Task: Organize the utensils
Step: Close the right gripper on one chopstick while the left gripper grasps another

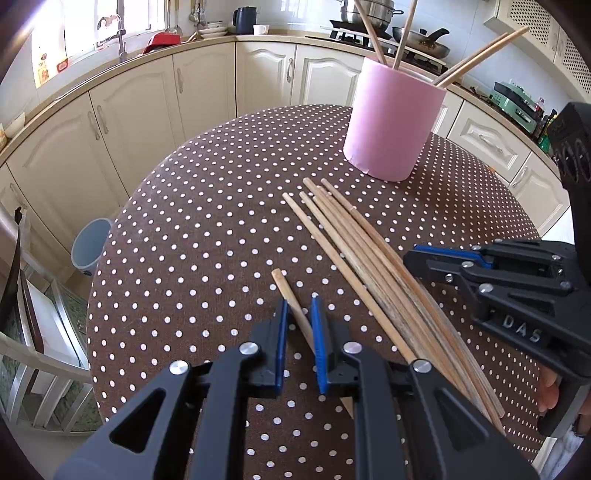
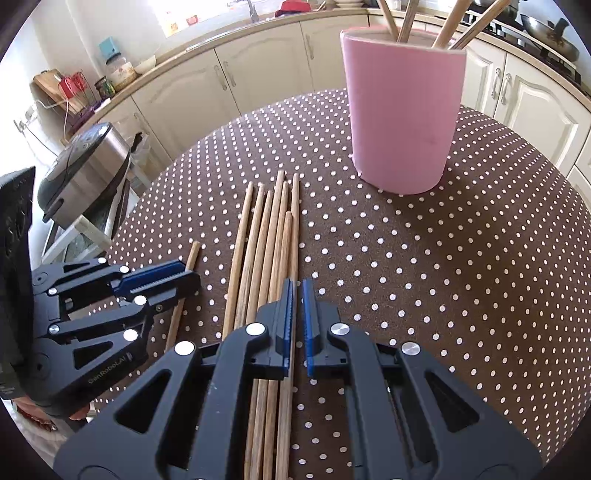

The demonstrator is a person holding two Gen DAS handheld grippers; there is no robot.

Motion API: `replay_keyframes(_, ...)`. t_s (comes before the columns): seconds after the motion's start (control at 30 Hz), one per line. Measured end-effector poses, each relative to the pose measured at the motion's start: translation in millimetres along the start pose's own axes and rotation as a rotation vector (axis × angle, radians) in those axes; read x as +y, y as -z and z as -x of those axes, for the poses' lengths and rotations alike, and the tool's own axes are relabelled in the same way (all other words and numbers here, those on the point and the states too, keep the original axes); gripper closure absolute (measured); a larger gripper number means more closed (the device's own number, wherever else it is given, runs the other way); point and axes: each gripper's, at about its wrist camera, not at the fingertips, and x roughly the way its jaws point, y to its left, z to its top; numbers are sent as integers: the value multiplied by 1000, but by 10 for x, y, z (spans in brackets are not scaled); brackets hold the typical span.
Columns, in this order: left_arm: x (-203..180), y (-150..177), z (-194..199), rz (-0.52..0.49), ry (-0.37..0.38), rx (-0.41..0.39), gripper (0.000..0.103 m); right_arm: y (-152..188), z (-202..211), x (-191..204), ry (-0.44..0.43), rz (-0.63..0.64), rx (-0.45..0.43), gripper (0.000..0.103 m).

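The dotted tablecloth (image 2: 424, 266) lies bare right of the chopstick bundle (image 2: 266, 236); the pink holder (image 2: 402, 110) blocks the far side.

A holder (image 1: 393, 129) is set upright on the table (image 1: 207, 229), toward its far side, and several chopsticks (image 1: 402, 33) are stood in it, leaning apart. Nearer, in front of the holder, a bundle of chopsticks (image 2: 271, 236) is laid flat on the table, side by side and touching. A single chopstick (image 1: 291, 299) is laid just left of the bundle, apart from it. Behind the table, cabinets (image 1: 155, 103) are ranged under a counter.
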Motion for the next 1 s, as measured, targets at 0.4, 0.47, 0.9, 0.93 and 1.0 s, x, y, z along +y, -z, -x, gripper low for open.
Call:
replay_keyframes(0.4, 14, -50, -17, -3, 8, 8, 90, -245, -240, 179, 87, 73, 56, 83)
replay_keyframes(0.47, 20, -69, -31, 2, 6, 6, 92, -318, -304, 223, 104, 93, 72, 83)
replay_keyframes(0.9, 14, -256, 85, 15, 13, -28, 97, -356, -179, 150, 68, 67, 26, 96)
replay_keyframes(0.93, 6, -276, 133, 15, 18, -38, 97, -343, -103, 141, 63, 64, 6, 96)
replay_keyframes(1.0, -18, -329, 277, 14, 36, -67, 97, -342, 44, 132, 49, 57, -26, 96)
